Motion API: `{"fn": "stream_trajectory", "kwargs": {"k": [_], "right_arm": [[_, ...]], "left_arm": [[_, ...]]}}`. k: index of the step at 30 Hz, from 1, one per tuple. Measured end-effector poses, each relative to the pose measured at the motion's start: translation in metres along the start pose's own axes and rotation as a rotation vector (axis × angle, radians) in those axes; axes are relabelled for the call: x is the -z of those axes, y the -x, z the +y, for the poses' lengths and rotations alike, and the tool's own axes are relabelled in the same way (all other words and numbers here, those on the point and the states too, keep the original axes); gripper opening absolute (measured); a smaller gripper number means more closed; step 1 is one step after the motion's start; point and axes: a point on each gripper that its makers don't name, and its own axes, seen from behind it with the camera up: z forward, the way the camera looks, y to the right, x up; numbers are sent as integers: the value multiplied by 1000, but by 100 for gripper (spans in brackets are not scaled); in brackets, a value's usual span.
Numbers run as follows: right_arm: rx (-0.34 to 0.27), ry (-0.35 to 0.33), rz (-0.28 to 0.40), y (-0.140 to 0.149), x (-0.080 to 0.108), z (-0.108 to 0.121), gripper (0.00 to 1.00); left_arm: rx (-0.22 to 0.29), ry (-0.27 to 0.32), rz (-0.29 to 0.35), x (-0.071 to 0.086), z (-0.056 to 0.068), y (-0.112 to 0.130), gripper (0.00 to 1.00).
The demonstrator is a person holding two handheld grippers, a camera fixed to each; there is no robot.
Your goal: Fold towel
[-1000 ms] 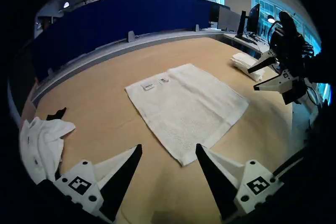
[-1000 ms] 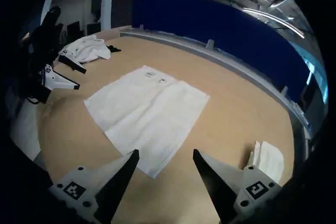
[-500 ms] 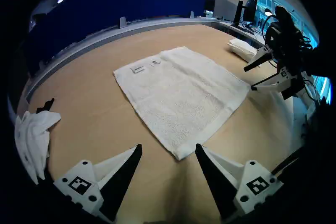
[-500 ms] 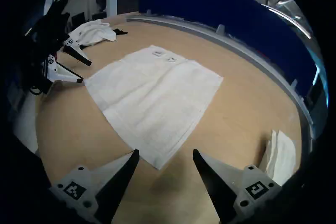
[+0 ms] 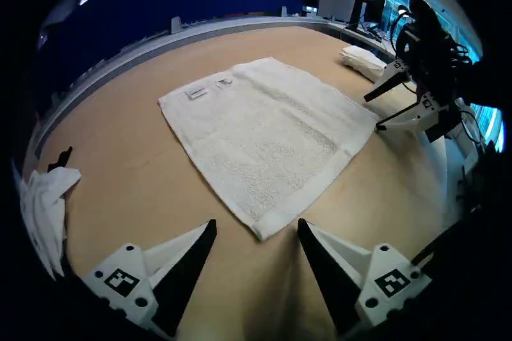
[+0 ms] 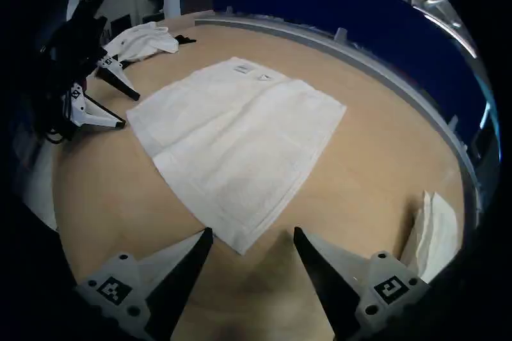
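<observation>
Approach is judged current: the towel (image 5: 269, 130) is laid flat on the table (image 5: 128, 149), its near corners framed by the parted, empty left gripper (image 5: 255, 222) and right gripper (image 6: 251, 231); corner closure is required next.

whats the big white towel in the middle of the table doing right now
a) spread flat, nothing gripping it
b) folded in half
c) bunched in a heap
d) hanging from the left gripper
A: the towel lies spread in a single flat layer on the wooden table, and the left gripper and right gripper are both open at its near corners, not pinching it.
</observation>
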Motion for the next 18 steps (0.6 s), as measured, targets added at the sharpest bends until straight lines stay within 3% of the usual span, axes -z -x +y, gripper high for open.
{"fn": "stream_trajectory", "kwargs": {"k": [10, 18], "right_arm": [[-13, -10, 7, 2, 1, -4, 97], [-39, -28, 10, 4, 1, -9, 88]], "left_arm": [[-26, -18, -10, -2, -1, 1, 92], [-13, -30, -15, -1, 0, 1, 91]]}}
